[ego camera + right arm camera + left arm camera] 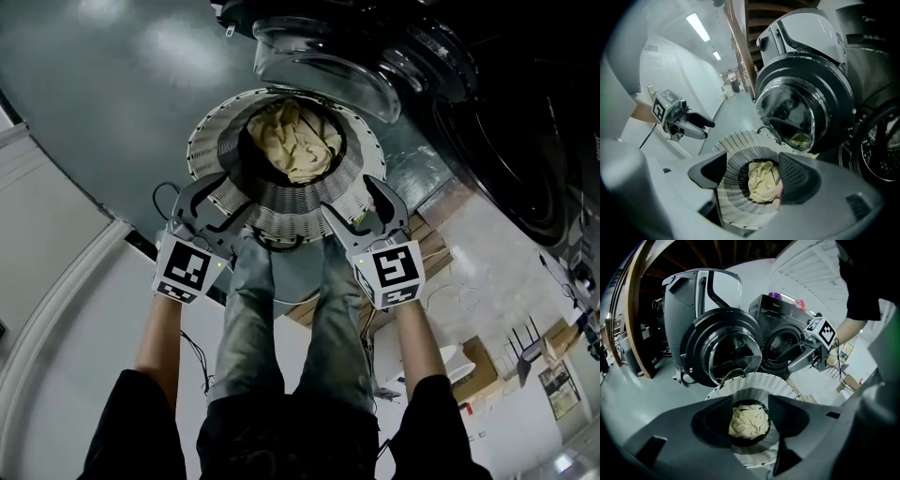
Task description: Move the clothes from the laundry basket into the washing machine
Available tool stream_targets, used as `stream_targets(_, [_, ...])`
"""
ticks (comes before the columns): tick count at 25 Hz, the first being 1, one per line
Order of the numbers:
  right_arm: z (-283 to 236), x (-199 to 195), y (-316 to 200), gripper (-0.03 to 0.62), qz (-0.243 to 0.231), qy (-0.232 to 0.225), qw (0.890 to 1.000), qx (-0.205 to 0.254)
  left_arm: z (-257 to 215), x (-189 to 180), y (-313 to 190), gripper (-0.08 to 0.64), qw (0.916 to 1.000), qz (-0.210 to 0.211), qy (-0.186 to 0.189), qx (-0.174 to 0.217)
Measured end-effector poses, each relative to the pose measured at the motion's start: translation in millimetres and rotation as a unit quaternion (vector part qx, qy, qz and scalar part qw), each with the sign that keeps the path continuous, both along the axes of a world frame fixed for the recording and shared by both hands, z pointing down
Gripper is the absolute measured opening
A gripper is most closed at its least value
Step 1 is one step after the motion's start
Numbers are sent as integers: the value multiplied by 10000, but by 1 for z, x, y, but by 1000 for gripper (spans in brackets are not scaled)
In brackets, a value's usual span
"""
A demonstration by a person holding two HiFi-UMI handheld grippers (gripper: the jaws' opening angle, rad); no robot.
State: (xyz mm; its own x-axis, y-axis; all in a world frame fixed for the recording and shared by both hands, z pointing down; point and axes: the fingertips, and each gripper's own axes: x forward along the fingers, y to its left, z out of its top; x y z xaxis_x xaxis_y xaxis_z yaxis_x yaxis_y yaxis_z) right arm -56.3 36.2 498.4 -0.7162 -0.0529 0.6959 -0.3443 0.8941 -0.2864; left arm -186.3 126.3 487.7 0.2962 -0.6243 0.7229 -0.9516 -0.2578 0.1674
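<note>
Left tool (208, 208), right tool (361, 211) over basket (211, 131); yellow cloth (295, 141) inside

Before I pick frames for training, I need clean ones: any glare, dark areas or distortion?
Head view: strong fisheye bending, washing machine in shadow, laundry basket lit. Left gripper view: black corners, fingers soft. Right gripper view: reflections on the door glass, bright ceiling strips.
</note>
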Motion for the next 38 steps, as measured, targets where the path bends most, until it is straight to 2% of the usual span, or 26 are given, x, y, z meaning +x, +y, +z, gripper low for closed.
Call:
stream_targets(4, [23, -12, 3, 348, -299, -95, 9995, 47, 28, -5, -4, 238, 9997, 208, -121, 35])
stream_targets(8, [52, -21, 8, 348, -637, 55, 9979, 49, 63, -9, -11, 238, 9978, 549, -383, -36])
stream_targets(11, [71, -27, 7, 349, -793, 122, 9968, 61, 87, -7, -19, 239, 9942, 908, -570, -83])
stream_targets(14, [88, -36, 5, 350, -922, 152, 9956, 95, 114, -3, -25, 241, 9920, 1114, -563, -166])
stream_targets(18, [126, -44, 9, 350, -1409, 472, 9887, 190, 154, -1, -26, 242, 9838, 1571, -771, -389])
stream_targets(22, [174, -41, 23, 348, -2178, 1133, 9689, 308, 196, 2, -23, 245, 9696, 2108, -1033, -695])
stream_targets(24, [193, -40, 29, 349, -2446, 1330, 9598, 352, 216, 5, -21, 253, 9688, 2122, -969, -839])
stream_targets(28, [229, -45, 30, 350, -2599, 1548, 9522, 423, 253, 6, -27, 259, 9693, 1995, -1036, -998])
stream_targets(30, [249, -43, 32, 350, -2824, 1725, 9424, 482, 271, 10, -29, 265, 9663, 2076, -1058, -1096])
stream_targets(35, [296, -37, 39, 351, -3399, 2062, 9152, 655, 314, 21, -24, 293, 9459, 2683, -1232, -1343])
stream_targets(38, [319, -34, 47, 359, -3811, 2116, 8959, 861, 335, 25, -24, 313, 9388, 2849, -1293, -1437])
